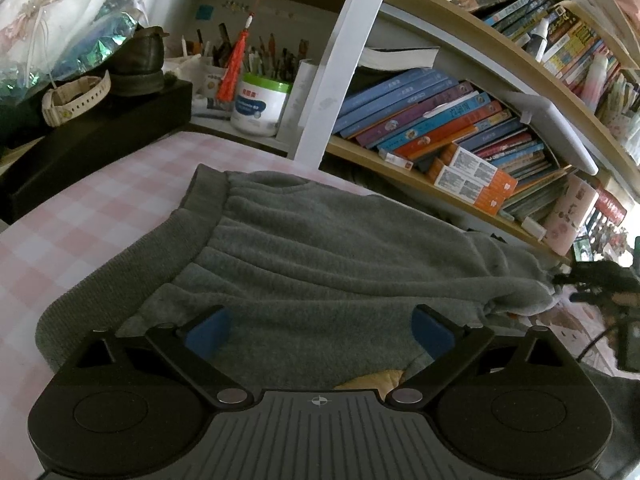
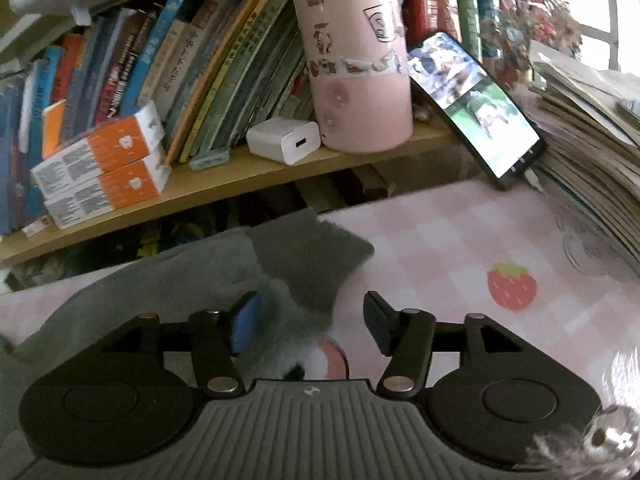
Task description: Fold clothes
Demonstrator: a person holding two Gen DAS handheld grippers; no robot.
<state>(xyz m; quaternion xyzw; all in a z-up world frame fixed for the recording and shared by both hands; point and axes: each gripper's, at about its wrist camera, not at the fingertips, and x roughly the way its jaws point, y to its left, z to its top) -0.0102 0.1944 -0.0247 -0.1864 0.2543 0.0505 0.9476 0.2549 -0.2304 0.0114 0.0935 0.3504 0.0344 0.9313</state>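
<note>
A grey fleece garment (image 1: pixel 304 264) with a ribbed waistband lies on the pink checked tablecloth (image 1: pixel 72 216). My left gripper (image 1: pixel 320 332) is open, its blue pads spread wide just above the garment's near part. In the right wrist view the garment's other end (image 2: pixel 304 264) lies bunched on the cloth (image 2: pixel 460 240). My right gripper (image 2: pixel 310 320) is open over that end, its left finger above the fabric and its right finger over bare cloth. Neither gripper holds anything.
A wooden shelf of books (image 1: pixel 452 128) runs along the table's far side. A black box with a shoe and a watch (image 1: pixel 76 100) stands at the left. A pink cylinder (image 2: pixel 356 64), a white charger (image 2: pixel 286 142), a lit phone (image 2: pixel 476 108) and a paper stack (image 2: pixel 592 128) stand at the right.
</note>
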